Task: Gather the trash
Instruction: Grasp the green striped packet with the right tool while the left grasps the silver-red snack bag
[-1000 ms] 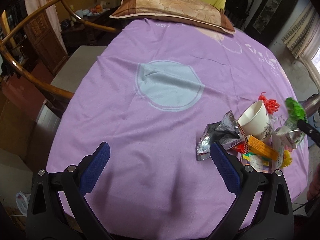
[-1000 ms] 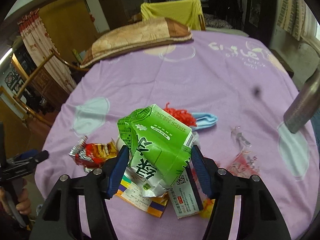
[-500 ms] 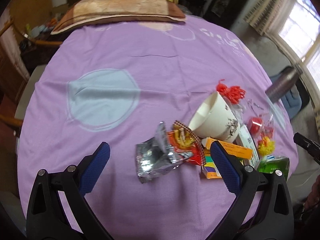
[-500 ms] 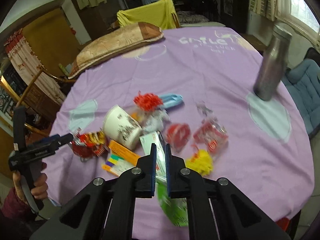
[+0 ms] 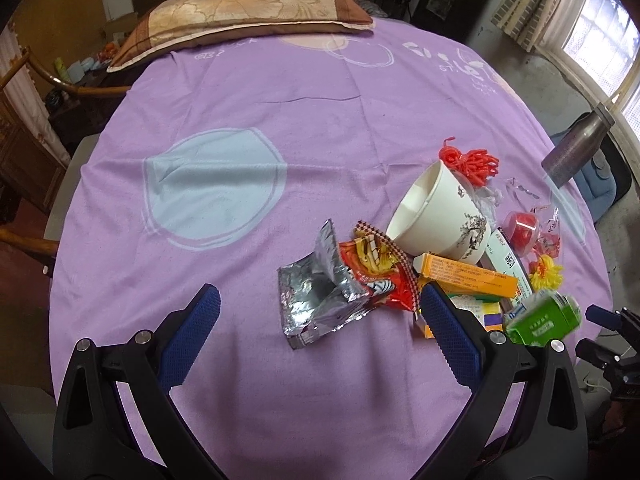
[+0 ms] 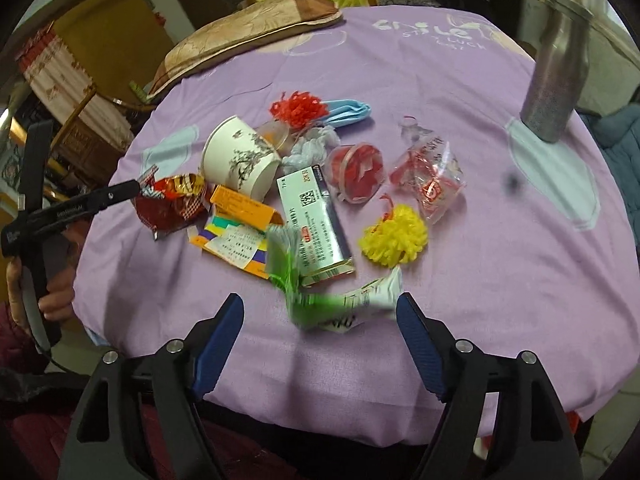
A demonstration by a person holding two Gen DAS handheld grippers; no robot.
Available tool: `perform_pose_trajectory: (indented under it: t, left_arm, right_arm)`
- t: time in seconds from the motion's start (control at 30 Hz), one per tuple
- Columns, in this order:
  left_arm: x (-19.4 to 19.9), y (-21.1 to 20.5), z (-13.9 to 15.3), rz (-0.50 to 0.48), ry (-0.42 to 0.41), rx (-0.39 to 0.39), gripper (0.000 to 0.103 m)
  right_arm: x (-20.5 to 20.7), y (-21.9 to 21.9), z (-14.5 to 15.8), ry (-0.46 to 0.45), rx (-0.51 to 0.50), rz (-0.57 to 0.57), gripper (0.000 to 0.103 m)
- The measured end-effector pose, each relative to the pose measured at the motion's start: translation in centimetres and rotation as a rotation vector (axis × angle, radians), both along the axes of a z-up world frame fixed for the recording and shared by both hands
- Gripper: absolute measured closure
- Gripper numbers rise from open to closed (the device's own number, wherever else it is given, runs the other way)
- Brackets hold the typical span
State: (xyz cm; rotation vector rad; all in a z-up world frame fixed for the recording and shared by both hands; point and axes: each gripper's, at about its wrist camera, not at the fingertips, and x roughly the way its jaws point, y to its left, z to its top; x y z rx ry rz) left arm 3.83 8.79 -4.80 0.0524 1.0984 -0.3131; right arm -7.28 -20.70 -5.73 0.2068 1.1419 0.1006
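Looking through the left wrist view, the left gripper (image 5: 320, 328) stands wide open over the purple cloth (image 5: 248, 92), pads clear of everything. Between its fingers, nearer the right one, lies a silver wrapper (image 5: 316, 296), touched by neither pad. A red wrapper (image 5: 380, 264) overlaps it at 2 o'clock. Past that, a tipped paper cup (image 5: 440, 216) lies with its mouth toward 10 o'clock, red string (image 5: 470, 162) just beyond it at 1 o'clock. An orange box (image 5: 468, 276) lies by the right finger at 3 o'clock. The green carton (image 5: 542, 318), blurred, sits at the cloth's edge at 3 o'clock, with the right gripper's (image 5: 600, 316) tip just beside it. A steel bottle (image 5: 576, 146) stands at 2 o'clock.

In the right wrist view, the right gripper (image 6: 320, 320) has its jaws opening, already wide. The green carton (image 6: 332, 300) lies blurred between the fingers, a little toward 12 o'clock; no pad presses it, so it is not gripped. A white box (image 6: 316, 216) lies just behind it at 12 o'clock, a yellow pom-pom (image 6: 394, 236) at 1 o'clock, the cup (image 6: 240, 158) at 11 o'clock. The left gripper (image 6: 120, 192), in a hand (image 6: 48, 280), reaches in from 9 o'clock near the red wrapper (image 6: 172, 200).
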Motion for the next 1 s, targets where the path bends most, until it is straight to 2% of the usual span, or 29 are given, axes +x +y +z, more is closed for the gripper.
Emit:
perform_pose_trajectory:
  t: [0.13, 0.23, 0.37, 0.4, 0.43, 0.47, 0.5, 0.53, 0.6, 0.7, 0.87, 0.97, 1.0]
  left_arm:
    - [-0.3, 0.5, -0.1, 0.01, 0.006, 0.015, 0.007]
    - [-0.5, 0.9, -0.1, 0.01, 0.012, 0.012, 0.007]
    - [-0.3, 0.7, -0.4, 0.001, 0.022, 0.001, 0.007]
    - [-0.1, 0.5, -0.5, -0.004, 0.027, -0.004, 0.007]
    - [0.1, 0.3, -0.7, -0.013, 0.031, -0.009, 0.007]
    - [0.4, -0.1, -0.9, -0.025, 0.035, -0.011, 0.007]
    - [0.7, -0.4, -1.2, -0.03, 0.038, -0.001, 0.007]
    - [1.0, -0.6, -1.5, -0.034, 0.04, 0.005, 0.007]
    - [1.8, -1.0, -2.3, -0.044, 0.057, 0.003, 0.007]
    - [3.0, -1.3, -3.6, -0.054, 0.09, -0.019, 0.007]
    - [3.9, -2.5, -5.6, -0.081, 0.143, -0.031, 0.006]
    - [4.0, -3.5, -6.6, -0.095, 0.15, 0.013, 0.007]
    - [4.0, -3.6, -6.7, -0.093, 0.143, 0.023, 0.01]
  right_arm:
    - [0.7, 1.6, 0.3, -0.035, -0.121, 0.062, 0.023]
    - [1.1, 2.2, 1.1, -0.083, -0.161, 0.103, 0.023]
    - [2.3, 3.9, -0.6, -0.038, -0.195, 0.194, 0.024]
    - [2.5, 4.5, -1.4, -0.018, -0.224, 0.21, 0.032]
    - [2.7, 5.0, -2.1, 0.006, -0.257, 0.226, 0.067]
    - [2.9, 5.3, -2.6, 0.026, -0.288, 0.237, 0.087]
    - [3.0, 5.3, -2.7, 0.038, -0.264, 0.242, 0.089]
    - [2.9, 5.1, -2.5, 0.027, -0.245, 0.233, 0.095]
    - [2.5, 4.8, -1.2, -0.017, -0.253, 0.216, 0.095]
    - [1.9, 3.3, 1.4, -0.08, -0.193, 0.152, 0.095]
    - [1.3, 0.9, 3.5, -0.088, -0.117, 0.036, 0.095]
    - [0.6, -0.1, 3.9, -0.085, -0.102, -0.017, 0.095]
    - [0.4, -0.1, 4.1, -0.087, -0.107, -0.032, 0.095]
